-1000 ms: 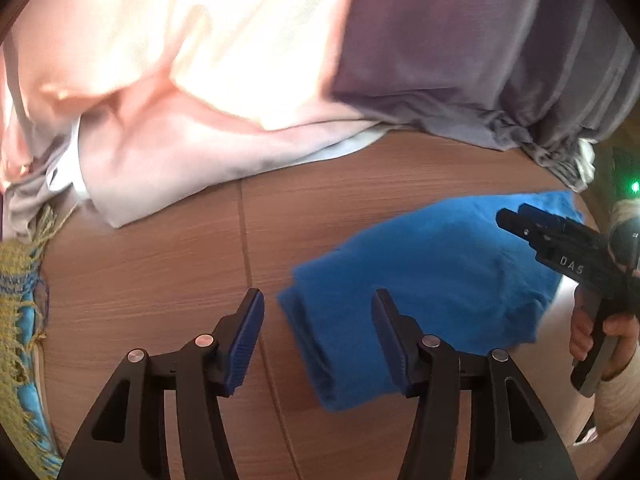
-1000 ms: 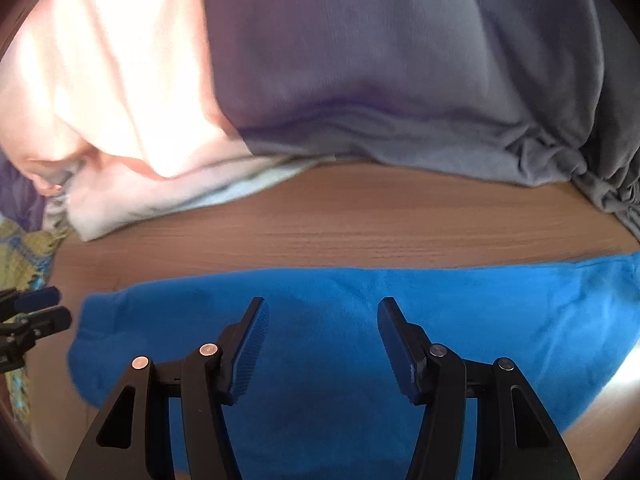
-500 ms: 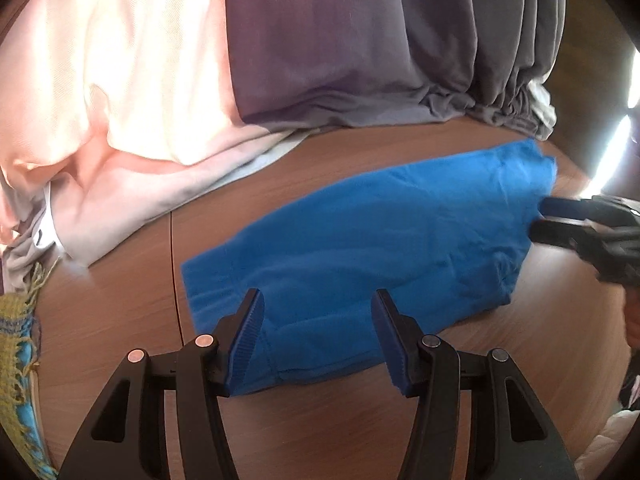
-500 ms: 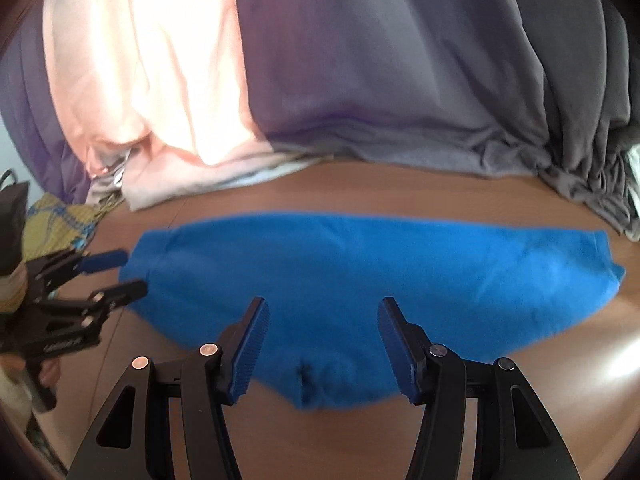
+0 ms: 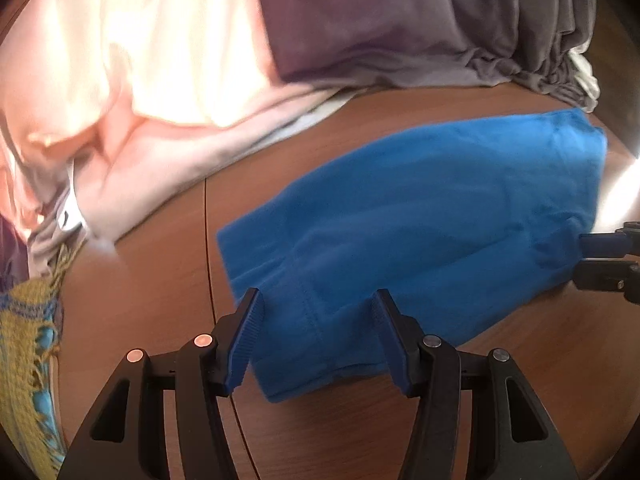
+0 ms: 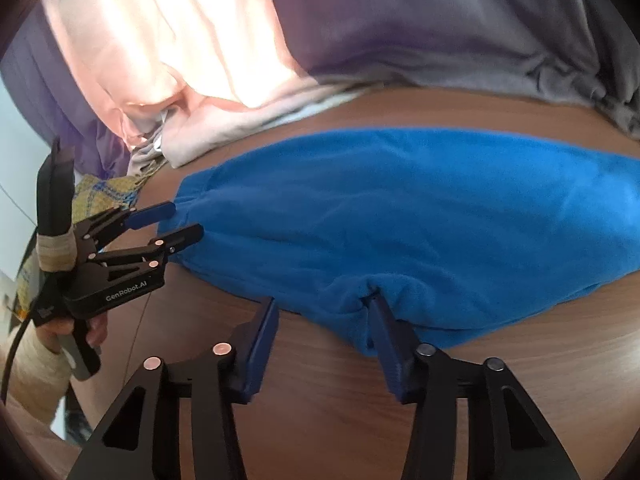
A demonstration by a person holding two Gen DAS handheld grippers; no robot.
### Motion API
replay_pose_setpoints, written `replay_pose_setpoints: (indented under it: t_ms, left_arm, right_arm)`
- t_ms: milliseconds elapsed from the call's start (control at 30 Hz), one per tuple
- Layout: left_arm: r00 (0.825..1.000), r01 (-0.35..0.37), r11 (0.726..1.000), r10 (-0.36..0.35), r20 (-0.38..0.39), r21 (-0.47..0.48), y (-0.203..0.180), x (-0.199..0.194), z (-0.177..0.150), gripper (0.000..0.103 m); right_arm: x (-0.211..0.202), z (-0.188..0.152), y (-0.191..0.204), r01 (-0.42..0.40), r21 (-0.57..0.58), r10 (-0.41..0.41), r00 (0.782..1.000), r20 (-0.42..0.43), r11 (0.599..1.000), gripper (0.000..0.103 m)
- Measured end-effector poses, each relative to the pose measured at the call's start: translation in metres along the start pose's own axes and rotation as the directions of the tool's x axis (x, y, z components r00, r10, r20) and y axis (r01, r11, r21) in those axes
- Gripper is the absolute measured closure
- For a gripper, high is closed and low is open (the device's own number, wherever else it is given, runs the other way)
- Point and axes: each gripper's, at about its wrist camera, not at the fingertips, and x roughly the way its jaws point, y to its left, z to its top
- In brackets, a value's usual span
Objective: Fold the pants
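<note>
Two hand-held grippers have closed in on the blue pants (image 5: 420, 232) lying flat on the counter (image 5: 160, 300), so a grasp looks near; the left hand-held gripper (image 5: 316, 320) is spread over the near hem; the right hand-held gripper (image 6: 324, 320), jaws just narrowing yet still spread, straddles the near edge at a pucker, pinching nothing yet.

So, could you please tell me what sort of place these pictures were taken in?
Probably a home laundry-folding spot: a wooden table carries blue pants, with a heap of pink and grey garments piled behind and a fringed yellow cloth at one side.
</note>
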Motion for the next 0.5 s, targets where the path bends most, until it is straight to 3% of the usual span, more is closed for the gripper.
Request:
replay_pose_setpoints:
  t_ms: [200, 300, 400, 500]
  left_arm:
    - [0.997, 0.016, 0.998, -0.02, -0.071, -0.059, 0.008, 0.016, -0.007, 0.041]
    - [0.991, 0.065, 0.988, -0.081, -0.11, -0.141, 0.019, 0.023, -0.007, 0.04]
    - [0.989, 0.074, 0.986, -0.092, -0.12, -0.15, 0.019, 0.023, -0.007, 0.04]
    - [0.99, 0.057, 0.989, -0.073, -0.119, -0.134, 0.016, 0.022, -0.008, 0.04]
  right_arm:
    - [0.015, 0.002, -0.007, 0.018, 0.027, -0.018, 0.999, -0.032, 0.999, 0.057]
    - [0.02, 0.007, -0.008, 0.012, 0.04, -0.01, 0.999, -0.037, 0.999, 0.058]
    - [0.022, 0.007, -0.009, 0.02, 0.044, -0.018, 0.999, -0.047, 0.999, 0.076]
    - [0.016, 0.001, 0.0, 0.022, -0.004, -0.022, 0.999, -0.035, 1.0, 0.087]
